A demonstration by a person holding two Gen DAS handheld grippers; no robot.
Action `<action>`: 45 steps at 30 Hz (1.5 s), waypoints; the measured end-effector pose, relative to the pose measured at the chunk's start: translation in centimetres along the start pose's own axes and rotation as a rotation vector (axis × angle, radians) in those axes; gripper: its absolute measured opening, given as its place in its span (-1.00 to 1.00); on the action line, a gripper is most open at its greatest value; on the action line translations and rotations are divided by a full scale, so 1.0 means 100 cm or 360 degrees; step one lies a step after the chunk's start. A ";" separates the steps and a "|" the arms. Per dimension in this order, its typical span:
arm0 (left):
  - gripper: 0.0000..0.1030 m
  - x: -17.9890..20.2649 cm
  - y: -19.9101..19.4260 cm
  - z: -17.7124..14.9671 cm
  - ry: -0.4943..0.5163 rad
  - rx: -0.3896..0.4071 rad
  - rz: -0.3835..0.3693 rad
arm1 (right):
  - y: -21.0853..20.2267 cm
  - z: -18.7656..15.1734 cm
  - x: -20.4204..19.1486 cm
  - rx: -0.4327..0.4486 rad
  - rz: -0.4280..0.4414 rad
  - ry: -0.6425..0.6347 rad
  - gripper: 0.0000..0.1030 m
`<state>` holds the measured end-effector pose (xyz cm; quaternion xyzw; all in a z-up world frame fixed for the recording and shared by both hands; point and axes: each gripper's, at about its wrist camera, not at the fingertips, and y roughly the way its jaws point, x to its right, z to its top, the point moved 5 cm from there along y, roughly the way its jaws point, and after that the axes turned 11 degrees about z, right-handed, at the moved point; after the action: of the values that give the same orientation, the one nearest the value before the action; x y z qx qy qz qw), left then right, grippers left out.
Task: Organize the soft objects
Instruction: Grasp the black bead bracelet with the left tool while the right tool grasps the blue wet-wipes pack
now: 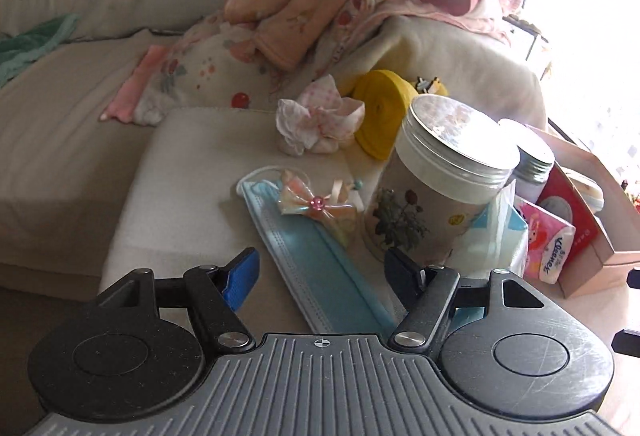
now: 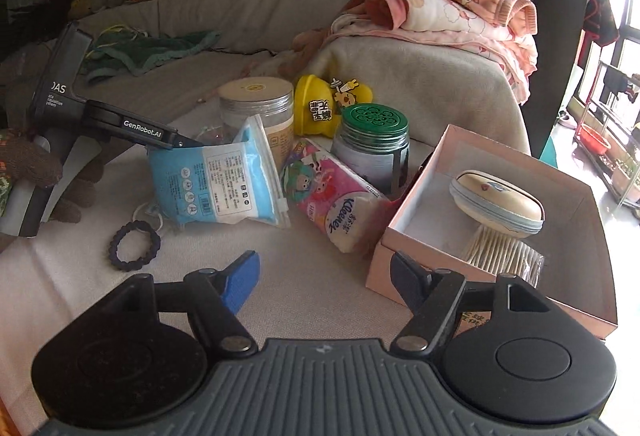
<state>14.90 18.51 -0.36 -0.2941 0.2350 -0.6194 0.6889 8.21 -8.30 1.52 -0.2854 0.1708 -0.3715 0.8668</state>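
Note:
In the left wrist view my left gripper is open, its jaws on either side of a blue face mask lying flat on the sofa cushion. A pastel ribbon bow lies on the mask's far end. A crumpled pink-white cloth and a yellow roll lie beyond. In the right wrist view my right gripper is open and empty over the cushion. Ahead of it lie a pink Kleenex pack, a blue-white packet and a dark hair tie. The left gripper's body shows at the left.
A floral jar with a metal lid stands right of the mask. A green-lidded jar, a clear jar and a yellow toy stand behind the packs. A pink box holds a cream case and cotton swabs. Pink blankets drape the sofa arm.

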 end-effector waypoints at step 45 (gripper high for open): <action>-0.57 0.045 -0.094 -0.111 0.0275 -0.0080 -0.0157 | 0.007 -0.032 -0.039 -0.0181 -0.0186 -0.0178 0.42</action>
<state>1.06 12.23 -1.61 -0.2679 0.2941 -0.6696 0.6272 4.40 -6.18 -1.10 -0.3639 0.1260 -0.3946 0.8342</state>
